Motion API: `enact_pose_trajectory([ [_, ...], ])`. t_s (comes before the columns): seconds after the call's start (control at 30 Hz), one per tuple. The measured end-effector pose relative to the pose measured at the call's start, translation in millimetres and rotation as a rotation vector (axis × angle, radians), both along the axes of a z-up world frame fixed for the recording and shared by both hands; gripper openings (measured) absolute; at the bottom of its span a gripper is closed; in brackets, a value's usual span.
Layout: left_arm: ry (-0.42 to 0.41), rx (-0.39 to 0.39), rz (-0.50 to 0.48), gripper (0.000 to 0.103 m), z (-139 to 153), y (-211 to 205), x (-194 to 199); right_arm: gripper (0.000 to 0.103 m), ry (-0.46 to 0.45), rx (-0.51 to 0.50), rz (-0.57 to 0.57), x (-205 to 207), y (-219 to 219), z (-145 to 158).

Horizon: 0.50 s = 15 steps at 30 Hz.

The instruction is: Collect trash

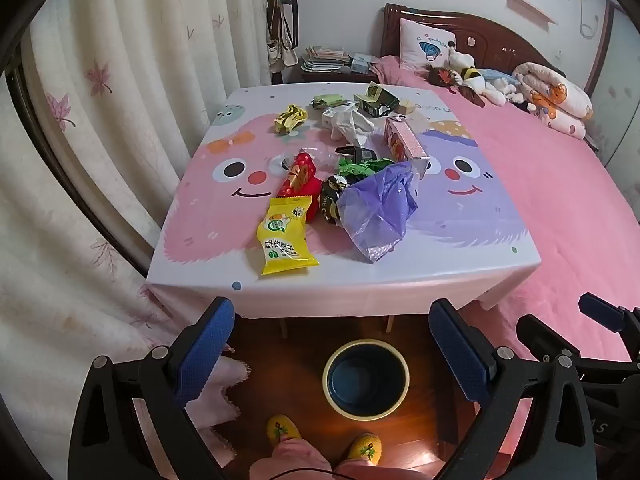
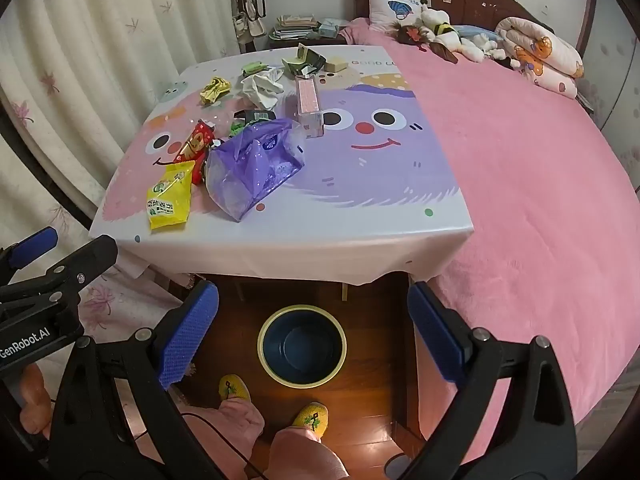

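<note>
Nothing looks collected yet: the bin (image 1: 366,378) on the floor near the table (image 1: 400,280) appears empty, and the trash (image 1: 344,168) lies scattered on the tabletop. Left gripper (image 1: 332,344) and right gripper (image 2: 314,328) hang above the bin, jaws spread wide, holding nothing.

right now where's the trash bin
The trash bin stands on the wooden floor just in front of the table's near edge, low in both wrist views, beyond the person's yellow slippers.
</note>
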<state>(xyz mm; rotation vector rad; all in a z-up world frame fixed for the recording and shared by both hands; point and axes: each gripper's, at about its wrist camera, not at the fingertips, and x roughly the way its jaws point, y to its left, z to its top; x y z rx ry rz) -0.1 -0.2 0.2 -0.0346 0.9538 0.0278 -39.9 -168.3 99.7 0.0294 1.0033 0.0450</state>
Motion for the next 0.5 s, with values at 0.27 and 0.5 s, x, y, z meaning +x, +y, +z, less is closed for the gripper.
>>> enact_pose_trajectory([
  [0.27, 0.004, -0.008, 0.013, 0.100, 3, 3, -1, 0.095, 0.011, 0.010, 0.007, -1, 1, -4],
  [0.5, 0.010, -0.005, 0.010, 0.100, 4, 6, 2, 0.095, 0.015, 0.004, 0.002, -2, 2, -4],
])
